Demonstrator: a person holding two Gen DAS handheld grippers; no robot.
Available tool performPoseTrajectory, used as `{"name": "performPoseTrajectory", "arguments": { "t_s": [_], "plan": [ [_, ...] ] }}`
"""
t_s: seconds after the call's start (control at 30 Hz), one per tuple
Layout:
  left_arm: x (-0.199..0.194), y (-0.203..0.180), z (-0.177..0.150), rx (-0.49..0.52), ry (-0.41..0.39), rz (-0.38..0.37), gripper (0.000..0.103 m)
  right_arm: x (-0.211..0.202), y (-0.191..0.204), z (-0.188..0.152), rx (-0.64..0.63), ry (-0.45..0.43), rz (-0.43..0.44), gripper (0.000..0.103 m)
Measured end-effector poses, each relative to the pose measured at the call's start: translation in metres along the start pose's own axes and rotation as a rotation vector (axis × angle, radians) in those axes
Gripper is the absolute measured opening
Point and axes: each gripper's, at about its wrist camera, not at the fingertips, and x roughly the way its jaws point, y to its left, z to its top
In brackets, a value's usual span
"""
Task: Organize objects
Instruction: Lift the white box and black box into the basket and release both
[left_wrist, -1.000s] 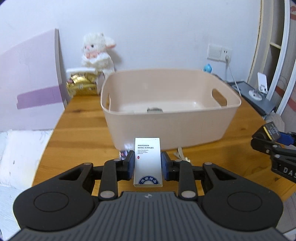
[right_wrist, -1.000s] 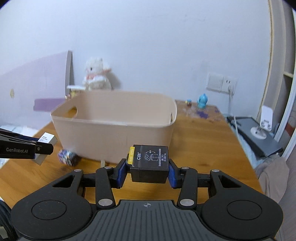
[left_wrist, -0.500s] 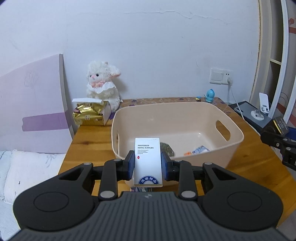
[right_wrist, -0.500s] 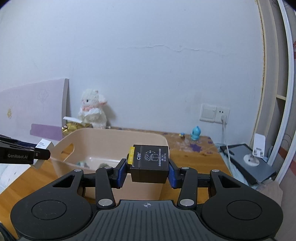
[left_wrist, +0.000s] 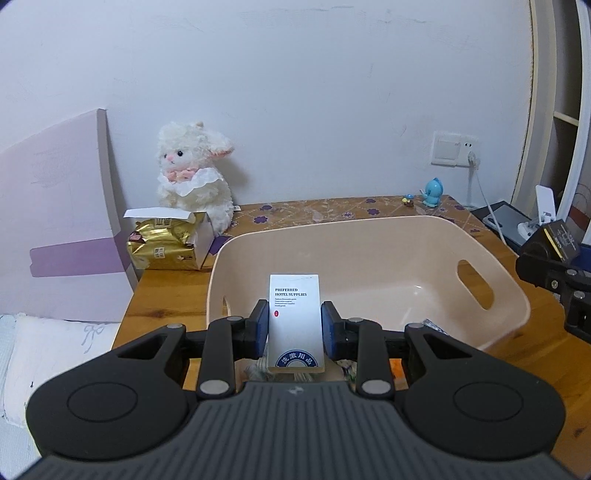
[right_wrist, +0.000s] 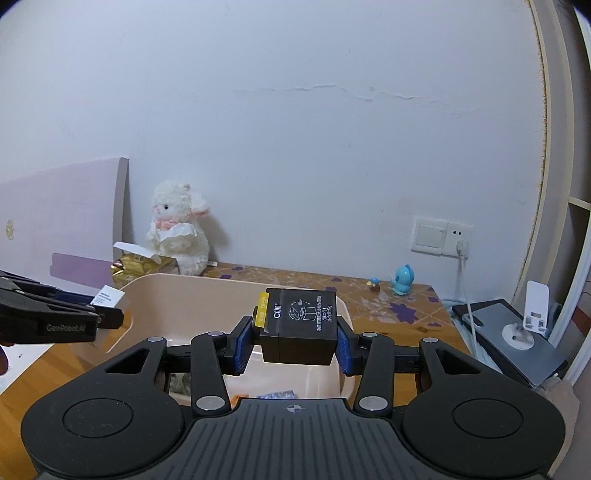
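Left wrist view: the left gripper (left_wrist: 294, 325) sits low centre of frame, its blue pads (left_wrist: 260, 324) clamped on the two long edges of a white hotel-supplies box (left_wrist: 294, 320), held upright over the near rim of the beige bin (left_wrist: 369, 258). The carton looks light, thin-walled and crushable, so a mild squeeze on the narrow sides, as here, seems right; the glossy faces would likely slip. Bin floor, centre right, is mostly bare; small items peek behind the fingers but are too hidden to name. At the right edge the right gripper (left_wrist: 554, 258) enters, carrying a dark box. Upper left: a plush lamb (left_wrist: 192, 170) and a gold packet (left_wrist: 162, 247) on the wooden table (left_wrist: 166, 291), outside the bin.

Right wrist view: the right gripper (right_wrist: 295, 339), centre low, is closed on a black box (right_wrist: 298, 328) with a yellow tab, pinched on its left and right faces. It reads stiffer and denser than the white carton, rigid corners, matte, probably fine under a firm side grip. It hangs above the bin's near right portion. This view shows the black box's printed top and a blue wrapper (right_wrist: 277, 395) on the bin floor, which the left view lacks. At left edge the left gripper appears side-on with only the white box's top showing. The left view alone gives the bin's handle slot (left_wrist: 476, 284) and the open floor for a drop.
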Motion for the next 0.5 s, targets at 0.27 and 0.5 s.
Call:
{"name": "performPoseTrajectory", "arguments": {
  "t_s": [0.27,0.5],
  "plan": [
    [0.061,0.0,0.01,0.016,0.115,-0.027,0.032,0.044,0.003,0.008,-0.018,0.071,-0.002,0.041],
    [0.099,-0.012,0.007,0.08,0.218,-0.049,0.032,0.088,0.009,-0.001,-0.035,0.194,0.003,0.041]
  ]
}}
